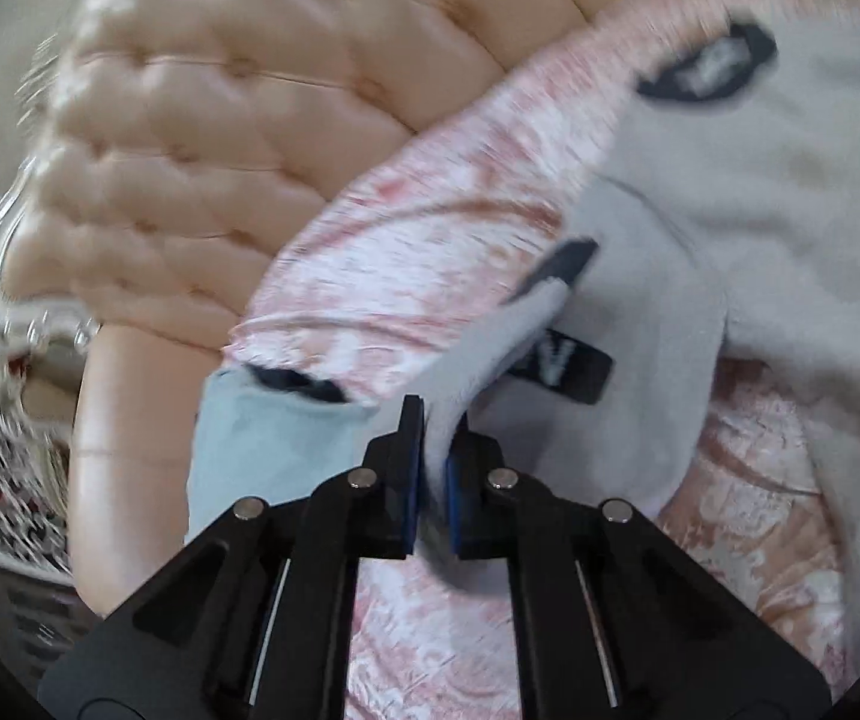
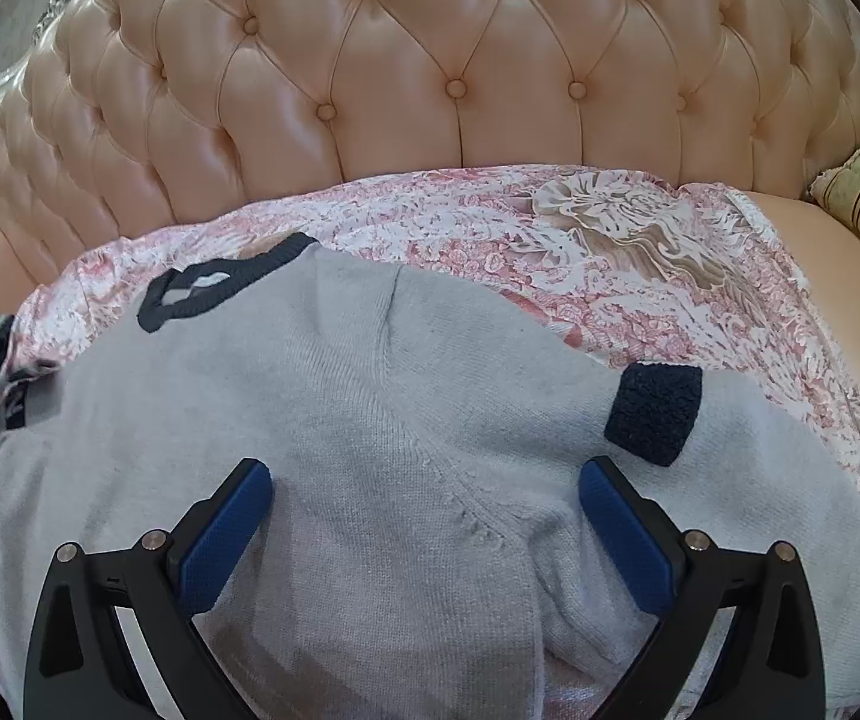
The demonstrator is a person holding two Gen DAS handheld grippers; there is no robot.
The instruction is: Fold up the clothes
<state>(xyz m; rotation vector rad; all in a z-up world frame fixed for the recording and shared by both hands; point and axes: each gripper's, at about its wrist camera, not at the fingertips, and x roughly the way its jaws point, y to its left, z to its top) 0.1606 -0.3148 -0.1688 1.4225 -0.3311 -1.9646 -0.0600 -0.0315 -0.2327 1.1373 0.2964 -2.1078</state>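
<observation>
Grey sweater lies flat under the wide-open, empty right gripper; the left gripper, though blurred, seems clamped on its sleeve, leftward.

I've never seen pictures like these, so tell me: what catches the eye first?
A grey sweater with dark navy trim lies spread over a pink floral cover on a tufted peach sofa. The left gripper pinches a fold of its fabric, while the right gripper hangs open above its middle.
</observation>
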